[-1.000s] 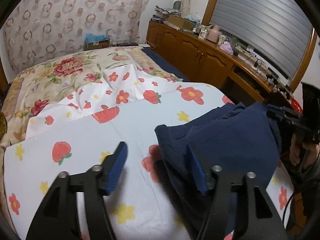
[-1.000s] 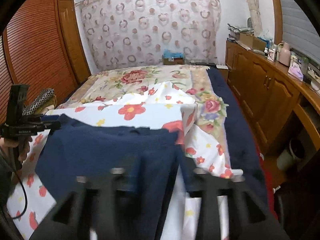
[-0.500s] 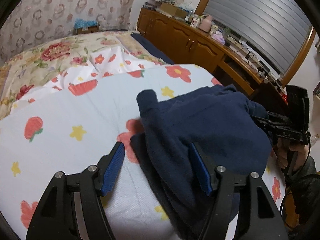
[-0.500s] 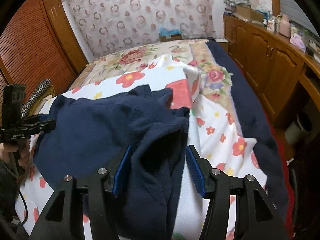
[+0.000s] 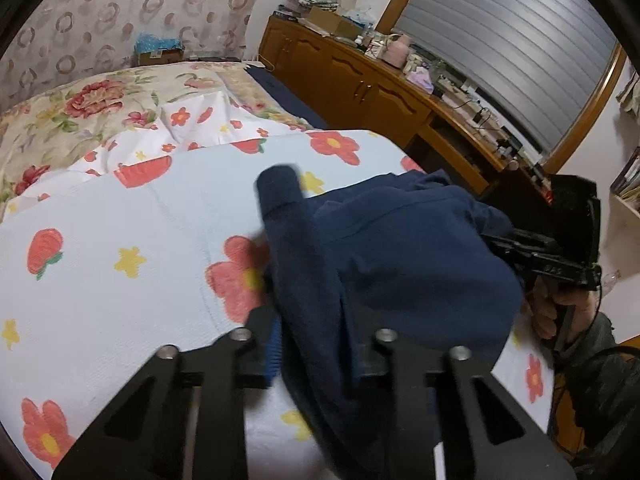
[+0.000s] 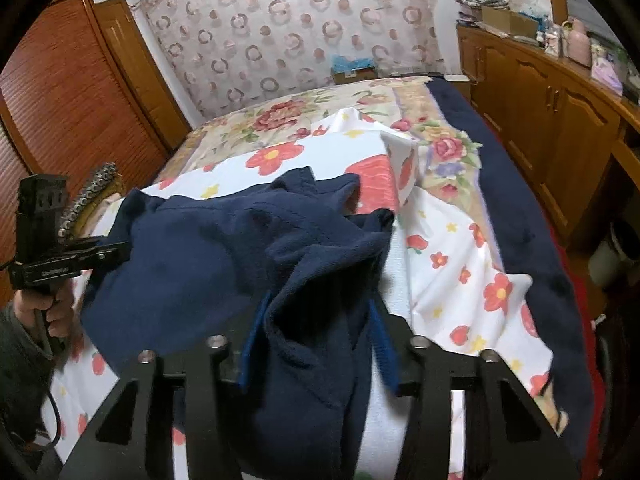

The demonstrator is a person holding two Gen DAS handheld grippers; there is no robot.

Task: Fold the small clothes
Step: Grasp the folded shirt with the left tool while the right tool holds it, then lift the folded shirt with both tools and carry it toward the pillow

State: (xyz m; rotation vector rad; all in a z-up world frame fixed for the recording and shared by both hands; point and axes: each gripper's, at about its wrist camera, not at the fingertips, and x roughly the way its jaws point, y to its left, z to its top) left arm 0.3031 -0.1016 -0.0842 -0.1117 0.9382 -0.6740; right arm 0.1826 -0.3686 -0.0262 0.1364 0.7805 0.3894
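Left wrist view: the left hand-held gripper is squeezing a fold of the dark blue top. Its two fingers are close together with the cloth pinched between them. One blue pad is peeking out on the left side of the cloth. The top is lying in a heap on the bed, on a white sheet with red flowers and yellow stars. One rolled sleeve end is sticking up toward the far side. On the right, the right hand-held gripper is touching the edge of the top, and the person's hand is holding its grip. A long wooden cabinet is standing along the wall past the bed.

Right wrist view: the right hand-held gripper is clamping a thick bunch of the dark blue top. The cloth is filling the gap between its blue pads. The rest of the top is spreading out to the left across the bed. At the far left, the left hand-held gripper is holding the other edge of the top. A dark blue blanket is lying along the right side of the bed. A brown wardrobe is standing on the left.
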